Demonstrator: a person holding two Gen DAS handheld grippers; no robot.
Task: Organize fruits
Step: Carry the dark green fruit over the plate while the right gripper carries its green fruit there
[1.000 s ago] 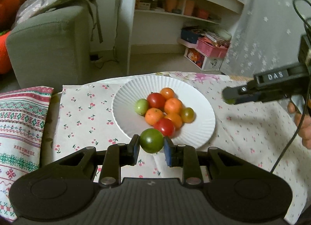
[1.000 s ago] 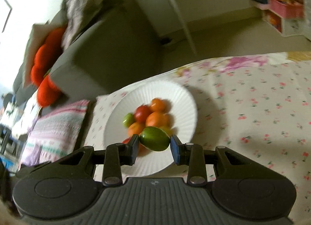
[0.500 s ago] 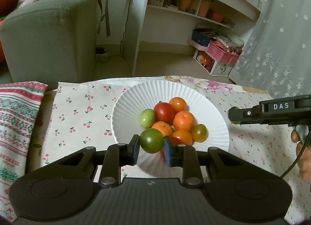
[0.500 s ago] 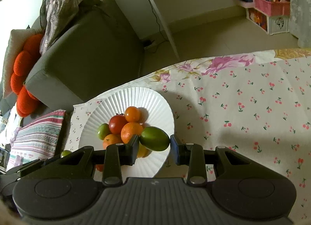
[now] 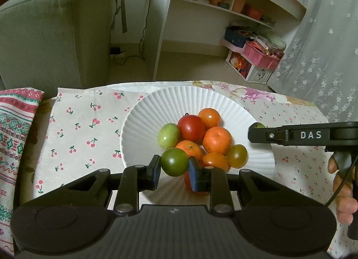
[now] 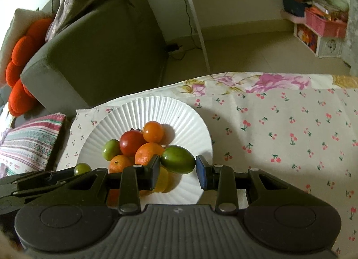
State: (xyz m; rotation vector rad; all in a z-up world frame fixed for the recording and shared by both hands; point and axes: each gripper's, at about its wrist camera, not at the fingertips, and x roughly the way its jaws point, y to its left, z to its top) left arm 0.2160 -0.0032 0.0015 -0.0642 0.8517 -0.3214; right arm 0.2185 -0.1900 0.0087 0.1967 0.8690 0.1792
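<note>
While the left gripper (image 5: 174, 166) clamps a round dark green tomato (image 5: 174, 162) between its jaws above the near rim of the white ribbed plate (image 5: 143, 113), the right gripper (image 6: 178, 166) pinches an oval green fruit (image 6: 177, 159) lengthwise over the plate's right side. Red, orange and green fruits (image 5: 197, 138) lie heaped in the plate's middle. The plate rests on a cherry-print cloth (image 6: 290, 136) covering the desk.
</note>
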